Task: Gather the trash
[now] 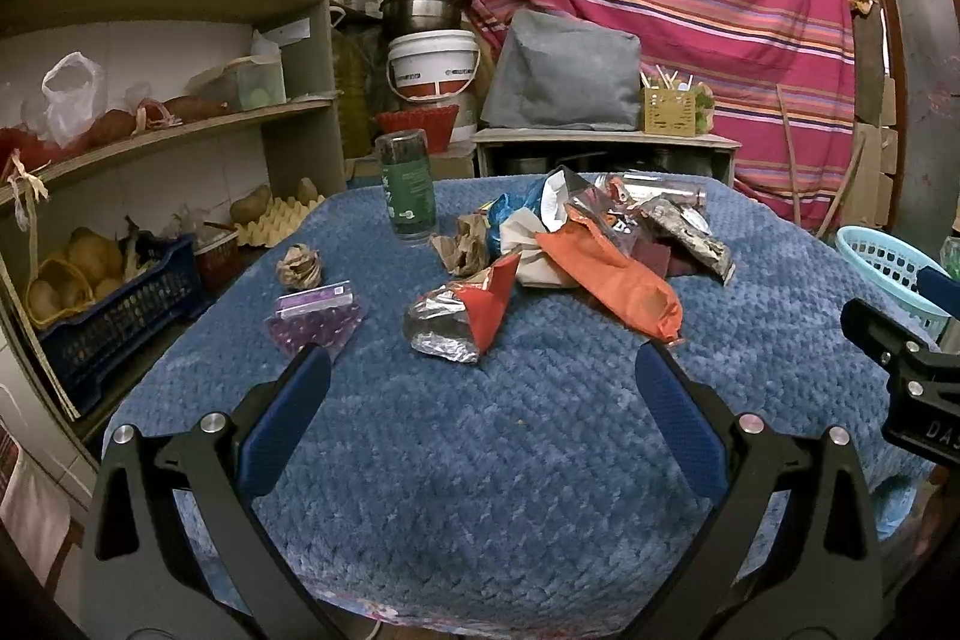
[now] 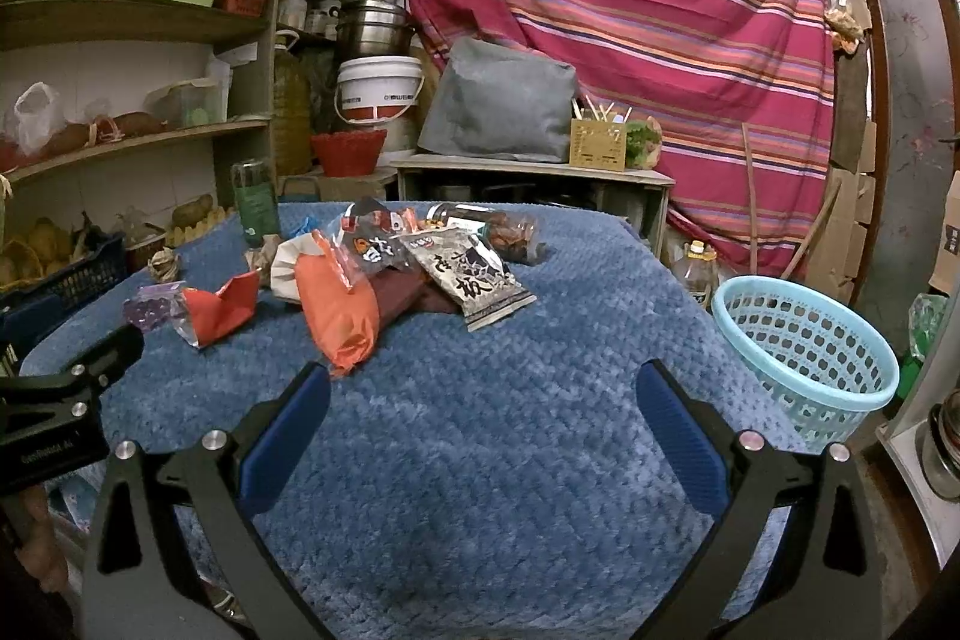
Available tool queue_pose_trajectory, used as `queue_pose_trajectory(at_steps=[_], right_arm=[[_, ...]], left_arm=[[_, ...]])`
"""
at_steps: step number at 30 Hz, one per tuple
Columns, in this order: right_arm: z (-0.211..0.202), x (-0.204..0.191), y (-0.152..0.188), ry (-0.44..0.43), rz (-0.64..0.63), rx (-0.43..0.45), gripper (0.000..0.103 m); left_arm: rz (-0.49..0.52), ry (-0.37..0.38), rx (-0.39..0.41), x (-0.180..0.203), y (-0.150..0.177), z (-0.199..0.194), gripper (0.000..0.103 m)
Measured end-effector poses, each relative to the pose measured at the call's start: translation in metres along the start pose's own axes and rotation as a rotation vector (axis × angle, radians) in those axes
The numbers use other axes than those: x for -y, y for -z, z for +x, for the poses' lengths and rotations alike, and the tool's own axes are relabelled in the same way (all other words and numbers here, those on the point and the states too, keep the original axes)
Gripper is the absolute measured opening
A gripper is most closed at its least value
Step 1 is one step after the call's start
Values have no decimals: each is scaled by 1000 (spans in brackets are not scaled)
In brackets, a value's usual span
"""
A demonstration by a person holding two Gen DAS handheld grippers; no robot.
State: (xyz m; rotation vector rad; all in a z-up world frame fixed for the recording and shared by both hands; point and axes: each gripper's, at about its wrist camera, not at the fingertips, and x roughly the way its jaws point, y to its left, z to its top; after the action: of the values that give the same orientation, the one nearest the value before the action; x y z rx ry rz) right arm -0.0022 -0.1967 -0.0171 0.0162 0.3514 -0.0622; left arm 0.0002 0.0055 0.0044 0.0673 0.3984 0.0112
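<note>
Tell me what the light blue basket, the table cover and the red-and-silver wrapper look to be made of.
Light blue basket: likely moulded plastic, smooth and slightly glossy, with regular punched holes in its wall. Table cover: soft blue textile, probably plush or fleece, matte with a bumpy woven-looking texture. Red-and-silver wrapper: seemingly metallised film, its silvery inside shiny and sharply creased; the exact laminate cannot be told.

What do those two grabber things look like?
Each gripper, left and right, has two flat blue textured fingers on angular black arms with round silver bolts. White lettering marks the black bodies. No sleeves or cables are clearly visible.
</note>
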Motion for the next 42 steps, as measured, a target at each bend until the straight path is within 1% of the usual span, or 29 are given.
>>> queue_pose_trajectory(at_steps=[13,42], right_arm=[[1,0,0,0,-1,-2,99],[3,0,-1,12,-9,7,99]], left_arm=[[1,-16,-19,-1,6,10,98],[1,-16,-18,-1,5,10,98]])
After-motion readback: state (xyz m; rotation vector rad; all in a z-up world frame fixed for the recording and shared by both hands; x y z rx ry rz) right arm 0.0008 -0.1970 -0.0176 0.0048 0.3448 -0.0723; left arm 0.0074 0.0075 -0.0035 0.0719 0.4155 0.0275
